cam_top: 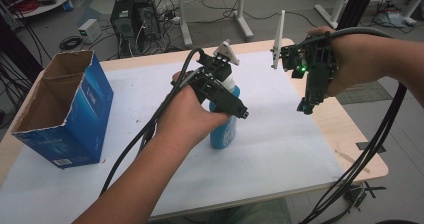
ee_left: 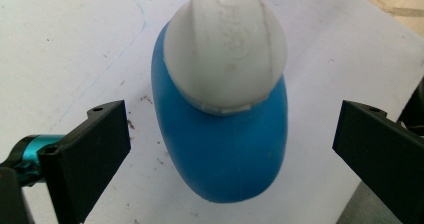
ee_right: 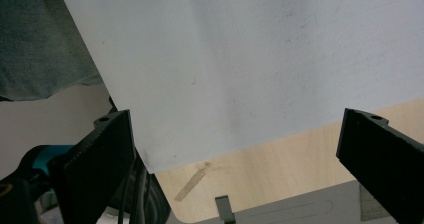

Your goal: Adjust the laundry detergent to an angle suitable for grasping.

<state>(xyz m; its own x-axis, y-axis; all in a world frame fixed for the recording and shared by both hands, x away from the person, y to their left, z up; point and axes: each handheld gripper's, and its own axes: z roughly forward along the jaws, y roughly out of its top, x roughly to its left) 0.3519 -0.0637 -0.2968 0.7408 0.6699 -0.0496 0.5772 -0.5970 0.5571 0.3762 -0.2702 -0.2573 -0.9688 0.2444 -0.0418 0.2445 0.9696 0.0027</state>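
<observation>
A blue bottle (cam_top: 223, 132) with a white cap (ee_left: 225, 49) stands upright on the white mat (cam_top: 280, 149) near the table's middle. My left gripper (cam_top: 227, 106) hangs straight over it, pointing down. In the left gripper view the bottle (ee_left: 220, 149) sits between the two black jaws, which stand wide apart and touch nothing; the left gripper (ee_left: 230, 129) is open. My right gripper (cam_top: 306, 106) is held in the air over the table's right edge, pointing down. Its jaws are wide apart with nothing between them, so the right gripper (ee_right: 235, 149) is open above the mat (ee_right: 250, 59).
An open blue cardboard box (cam_top: 65, 109) stands at the table's left end. The wooden table edge (ee_right: 280, 174) and a strip of tape (ee_right: 192, 181) lie below the right gripper. Cables trail from both grippers. Computer towers (cam_top: 135, 16) stand on the floor behind.
</observation>
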